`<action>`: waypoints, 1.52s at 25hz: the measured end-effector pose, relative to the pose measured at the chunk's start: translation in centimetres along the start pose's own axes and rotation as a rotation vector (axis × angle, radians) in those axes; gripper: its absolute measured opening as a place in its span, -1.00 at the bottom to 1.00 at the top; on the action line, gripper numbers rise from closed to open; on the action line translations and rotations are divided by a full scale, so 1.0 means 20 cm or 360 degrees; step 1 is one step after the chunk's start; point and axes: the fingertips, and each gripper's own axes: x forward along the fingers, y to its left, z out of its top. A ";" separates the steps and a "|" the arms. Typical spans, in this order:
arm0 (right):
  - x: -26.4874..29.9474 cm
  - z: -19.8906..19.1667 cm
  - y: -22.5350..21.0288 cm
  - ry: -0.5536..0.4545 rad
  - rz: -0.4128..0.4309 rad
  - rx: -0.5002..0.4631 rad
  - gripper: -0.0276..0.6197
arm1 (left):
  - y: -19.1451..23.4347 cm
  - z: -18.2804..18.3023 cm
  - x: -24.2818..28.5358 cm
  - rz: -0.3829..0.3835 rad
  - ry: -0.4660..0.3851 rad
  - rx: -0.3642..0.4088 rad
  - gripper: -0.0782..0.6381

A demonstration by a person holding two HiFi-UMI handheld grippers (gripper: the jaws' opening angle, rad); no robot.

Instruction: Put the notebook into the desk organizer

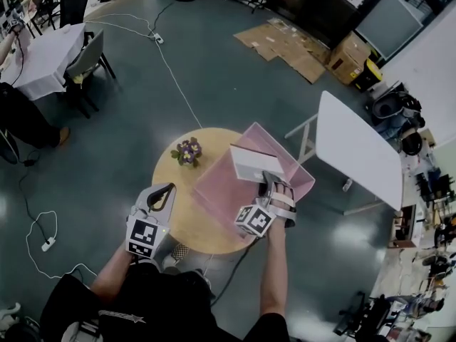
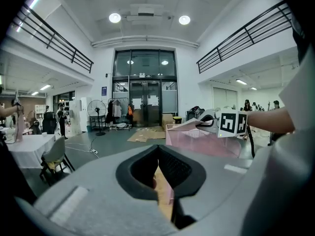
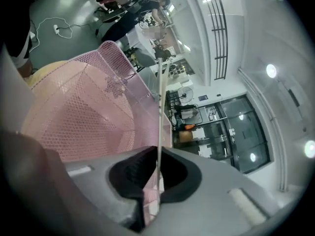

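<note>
A white notebook (image 1: 255, 164) is clamped in my right gripper (image 1: 271, 180), which is shut on its near edge. It hangs over the open top of the pink mesh desk organizer (image 1: 219, 191) on the round wooden table (image 1: 184, 216). In the right gripper view the notebook (image 3: 160, 95) shows edge-on as a thin pale line rising from the jaws (image 3: 157, 154), beside the organizer's mesh wall (image 3: 93, 112). My left gripper (image 1: 165, 191) hovers at the table's near left edge, shut and empty. In the left gripper view its jaws (image 2: 158, 149) meet, and the organizer (image 2: 206, 144) and notebook (image 2: 189, 126) lie ahead to the right.
A small pot of purple flowers (image 1: 188, 151) stands on the table left of the organizer. A white folding table (image 1: 356, 148) is to the right on the floor. A chair and a cloth-covered table (image 1: 43, 55) are at the far left. Cables and flattened cardboard (image 1: 285, 45) lie on the floor.
</note>
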 end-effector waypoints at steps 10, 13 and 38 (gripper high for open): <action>0.07 0.03 0.14 0.0059 0.0232 -0.0128 -0.65 | 0.03 -0.04 -0.01 0.0032 0.0041 -0.0020 -0.75; 0.09 0.04 0.19 0.0059 0.0325 -0.0110 -0.43 | 0.03 -0.05 -0.01 0.0030 0.0055 -0.0018 -0.75; -0.12 0.04 0.27 0.0149 0.0530 0.0058 0.09 | 0.08 -0.07 -0.08 -0.0082 0.0012 -0.0033 -0.75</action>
